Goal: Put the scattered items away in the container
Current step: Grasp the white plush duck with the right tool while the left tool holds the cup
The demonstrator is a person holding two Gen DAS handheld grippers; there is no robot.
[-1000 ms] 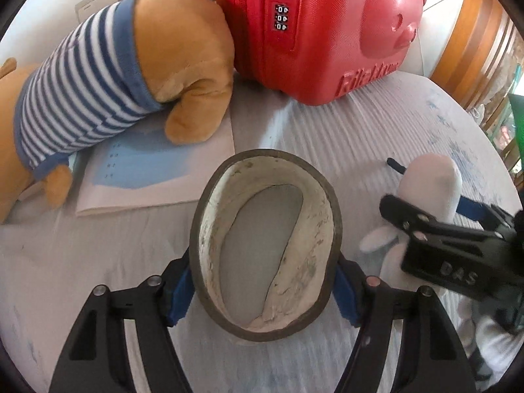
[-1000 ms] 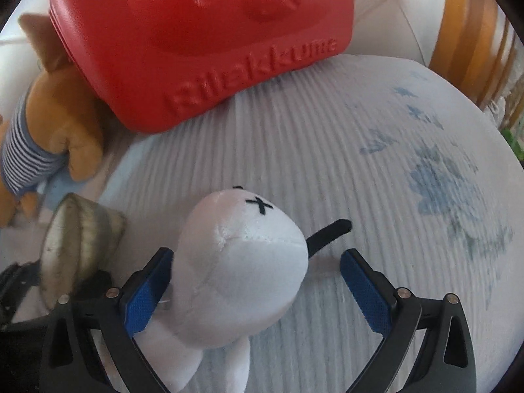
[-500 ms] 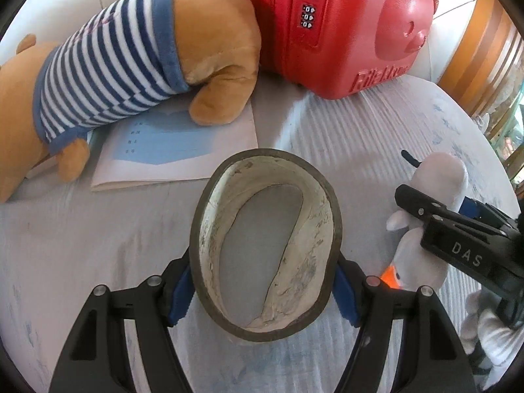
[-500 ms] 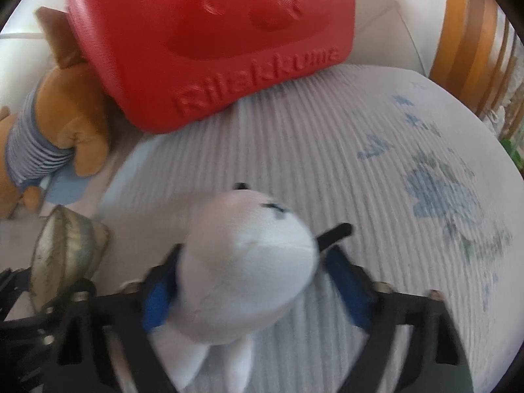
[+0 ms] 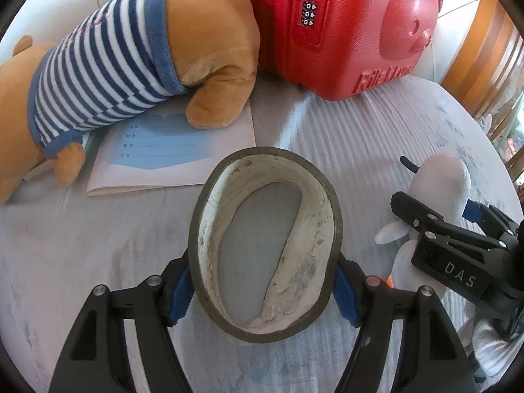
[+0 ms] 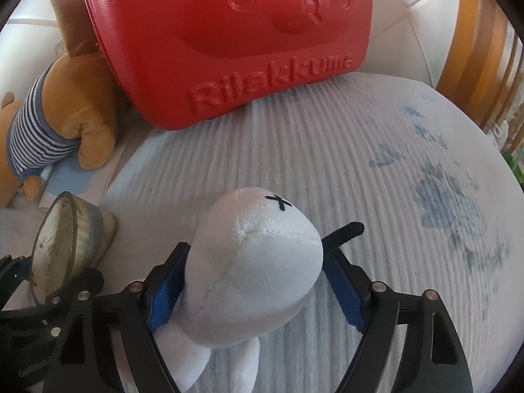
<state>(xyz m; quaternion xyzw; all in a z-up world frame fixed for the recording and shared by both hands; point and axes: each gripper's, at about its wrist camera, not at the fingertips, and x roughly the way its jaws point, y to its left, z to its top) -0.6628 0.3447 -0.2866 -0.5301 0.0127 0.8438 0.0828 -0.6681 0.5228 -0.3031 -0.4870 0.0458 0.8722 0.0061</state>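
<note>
My left gripper (image 5: 263, 290) is shut on a worn oval bowl (image 5: 266, 245) with a dark rim and whitish inside, held above the bed. My right gripper (image 6: 258, 286) is shut on a white plush toy (image 6: 252, 262) with a black cross eye. The plush (image 5: 439, 186) and the right gripper also show at the right of the left wrist view. The bowl (image 6: 65, 239) shows at the left of the right wrist view. A red Rilakkuma hard case (image 5: 344, 26) stands closed at the back.
A brown plush dog in a blue-striped shirt (image 5: 108, 62) lies at the back left, on a thin booklet (image 5: 170, 154). The pale ribbed bedsheet (image 6: 376, 163) has blue prints. A wooden rail (image 6: 481, 49) stands at the right.
My right gripper closed on the white plush, which was loose between open fingers before. My left gripper with the bowl pulled back a little from the red case.
</note>
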